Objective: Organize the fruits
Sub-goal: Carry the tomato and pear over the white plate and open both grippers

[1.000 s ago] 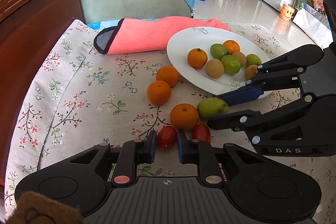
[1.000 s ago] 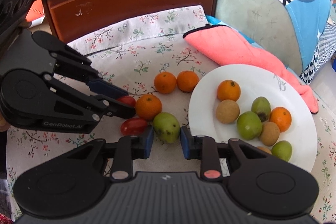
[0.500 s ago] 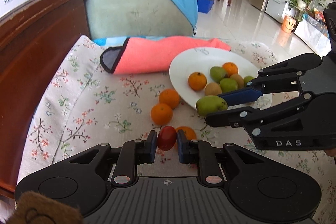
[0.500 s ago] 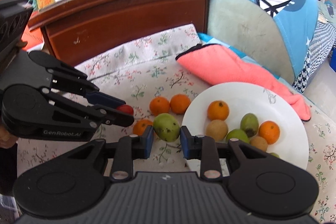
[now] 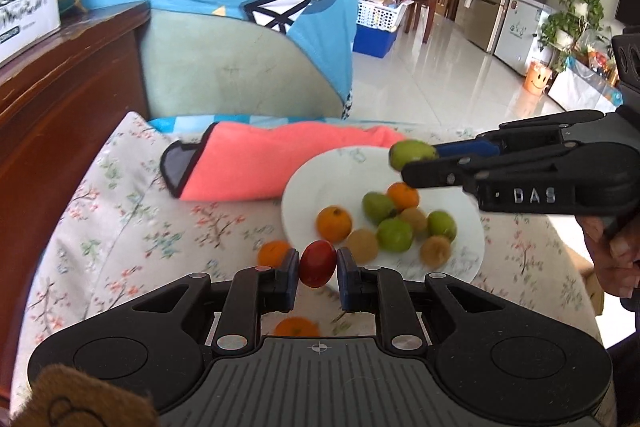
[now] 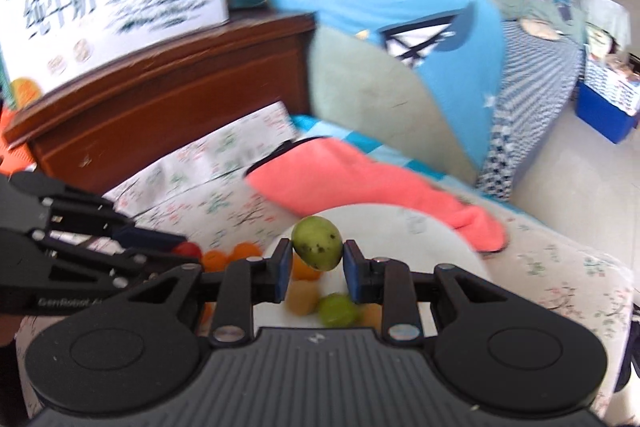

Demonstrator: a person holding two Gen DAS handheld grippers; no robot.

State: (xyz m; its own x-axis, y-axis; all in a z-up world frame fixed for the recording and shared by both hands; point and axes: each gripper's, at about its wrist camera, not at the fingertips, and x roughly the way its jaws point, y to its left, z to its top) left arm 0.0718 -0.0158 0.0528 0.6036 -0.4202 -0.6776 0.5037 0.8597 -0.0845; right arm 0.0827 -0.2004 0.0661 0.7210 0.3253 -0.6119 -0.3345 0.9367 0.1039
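Since a second ago: both held fruits have left the floral cloth and now hang in the air; the green one has travelled from beside the plate to above it.

Left gripper (image 5: pixel 318 269): blue-padded fingers clamped on a small, oval red tomato (image 5: pixel 318 263), held clear of the cloth at the near edge of the plate.

Right gripper (image 6: pixel 316 261): blue pads pressed together on a speckled, oval green fruit (image 6: pixel 317 248), raised over the far part of the plate. A hand (image 5: pixel 612 255) grips its handle at the right edge of the left wrist view.

Round white ceramic plate (image 5: pixel 304 195): carries two orange tangerines, three green fruits and three brownish round fruits, clustered toward its right half.

Floral-printed tablecloth (image 5: pixel 120 211): two loose orange tangerines lie on it, one (image 5: pixel 273 253) just left of the tomato, one (image 5: pixel 297 327) partly hidden beneath the left gripper.

Folded coral-pink towel with a dark trimmed end (image 5: pixel 260 163): lies behind the plate, touching its far rim.

Dark brown wooden headboard (image 6: pixel 168 99): stands to the left, with a white printed carton (image 6: pixel 112 7) resting on top.
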